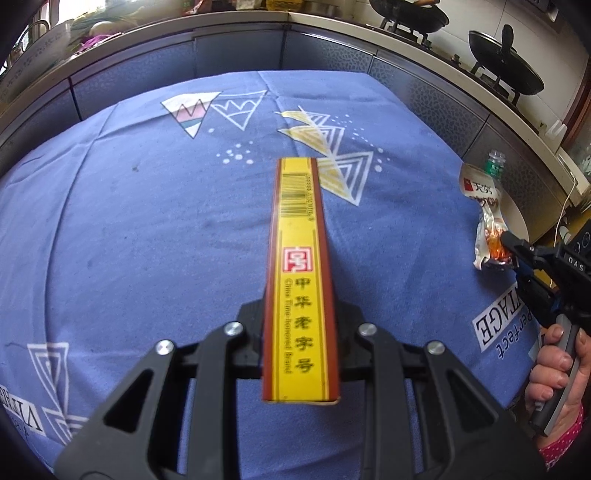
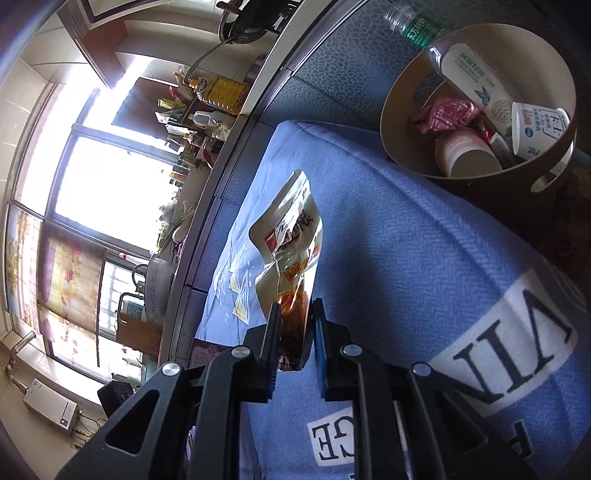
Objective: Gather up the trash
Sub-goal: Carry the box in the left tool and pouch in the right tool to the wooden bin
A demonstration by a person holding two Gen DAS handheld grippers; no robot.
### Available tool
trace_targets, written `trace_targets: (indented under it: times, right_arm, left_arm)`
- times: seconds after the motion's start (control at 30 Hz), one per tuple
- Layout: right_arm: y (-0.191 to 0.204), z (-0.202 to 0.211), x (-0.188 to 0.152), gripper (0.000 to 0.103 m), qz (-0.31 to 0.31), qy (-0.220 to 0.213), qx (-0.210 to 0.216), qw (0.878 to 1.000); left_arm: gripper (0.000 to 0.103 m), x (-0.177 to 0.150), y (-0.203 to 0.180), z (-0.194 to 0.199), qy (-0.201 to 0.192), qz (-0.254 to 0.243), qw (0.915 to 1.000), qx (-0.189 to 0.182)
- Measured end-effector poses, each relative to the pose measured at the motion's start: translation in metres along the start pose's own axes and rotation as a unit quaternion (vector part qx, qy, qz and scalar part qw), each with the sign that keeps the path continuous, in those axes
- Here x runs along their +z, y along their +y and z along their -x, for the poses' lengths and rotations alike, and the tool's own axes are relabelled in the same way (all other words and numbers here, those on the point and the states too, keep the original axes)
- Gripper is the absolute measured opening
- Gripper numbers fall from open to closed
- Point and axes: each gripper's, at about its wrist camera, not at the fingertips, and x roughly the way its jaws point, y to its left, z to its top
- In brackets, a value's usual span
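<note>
Currently both grippers are loaded. Left gripper [image 1: 301, 317]: jaws nearly closed, clamped on the flat sides of one long yellow box [image 1: 301, 266] with red edges and a barcode; the box sticks straight out ahead, held clear above the blue tablecloth [image 1: 147, 221]. Right gripper [image 2: 293, 321]: jaws narrow, pinching the lower end of one crinkled snack wrapper [image 2: 286, 243], white and orange with red print; the wrapper stands up and forward from the fingers, above the cloth. From the left wrist view the same wrapper [image 1: 485, 218] hangs at the right edge of the table, with the right gripper [image 1: 511, 254] on its lower end and a hand [image 1: 557, 373] on the grip, red dotted sleeve at the wrist. One round brown bin [image 2: 406, 74] sits off the table edge, ahead and to the right of the wrapper. Inside it: one clear plastic bottle [image 2: 417, 26] with a green label poking over the rim, one tall white carton [image 2: 476, 83], one white cup [image 2: 535, 127], one pink wrapper [image 2: 448, 112], one brown paper cup [image 2: 467, 155] on its side; smaller scraps I cannot identify. Table edge lies between wrapper and bin. Behind the table runs a kitchen counter with two black woks [image 1: 506, 62] on the stove.
</note>
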Motion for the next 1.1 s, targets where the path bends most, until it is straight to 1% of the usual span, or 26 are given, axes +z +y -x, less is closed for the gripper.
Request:
trace_targets:
  times: [0.33,0.6,0.77,0.93,1.1]
  right_arm:
    - [-0.011,0.016,0.01,0.016,-0.009,-0.022,-0.007,1.0]
    - [-0.022,0.027,0.015,0.016,-0.02,-0.038,-0.008,0.999]
    - [-0.025,0.035,0.024,0.016,-0.02,-0.052,-0.008,0.998]
    - [-0.032,0.047,0.035,0.016,-0.021,-0.074,-0.014,0.997]
    - [-0.048,0.063,0.052,0.016,-0.026,-0.095,-0.019,0.995]
  left_arm:
    - [0.024,0.009,-0.023,-0.006,0.001,-0.015,0.9998,-0.011]
    - [0.024,0.019,-0.05,-0.014,0.005,-0.043,0.9988,-0.021]
    - [0.024,0.036,-0.084,-0.017,0.001,-0.076,0.9961,-0.045]
    - [0.024,0.054,-0.129,-0.025,-0.008,-0.123,0.9896,-0.074]
    - [0.024,0.07,-0.161,-0.037,-0.005,-0.144,0.9856,-0.09]
